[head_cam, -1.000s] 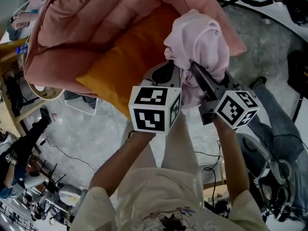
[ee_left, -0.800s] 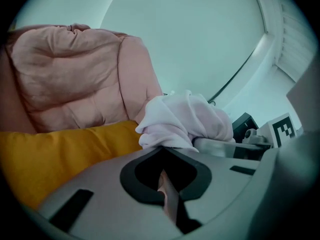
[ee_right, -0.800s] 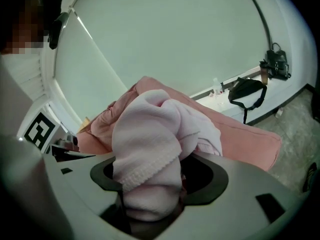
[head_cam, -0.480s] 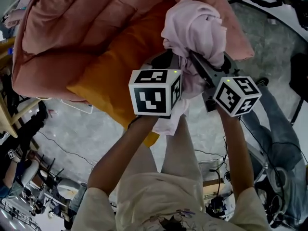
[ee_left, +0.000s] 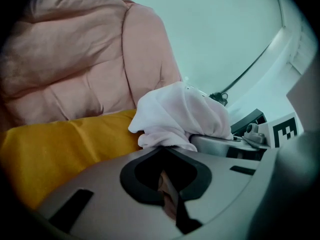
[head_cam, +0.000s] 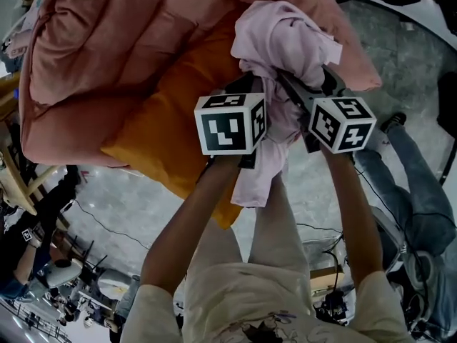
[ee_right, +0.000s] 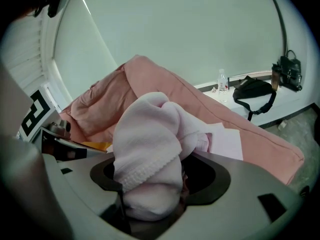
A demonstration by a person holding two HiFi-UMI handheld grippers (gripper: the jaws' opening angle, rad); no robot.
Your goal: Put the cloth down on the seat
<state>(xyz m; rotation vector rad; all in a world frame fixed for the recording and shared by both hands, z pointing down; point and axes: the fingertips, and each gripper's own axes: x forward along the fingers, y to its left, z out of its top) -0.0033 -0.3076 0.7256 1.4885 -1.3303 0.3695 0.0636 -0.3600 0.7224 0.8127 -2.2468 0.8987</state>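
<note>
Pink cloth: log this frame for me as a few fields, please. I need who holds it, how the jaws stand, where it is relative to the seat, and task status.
held item: pink cloth, bunched, one end hanging down
left: left gripper, jaws together on what looks like a thin fold of the cloth
right: right gripper, jaws shut on the thick bunch
target: pink padded seat with an orange cushion on it
position: cloth held up at the seat's near side
status: not yet put down
</note>
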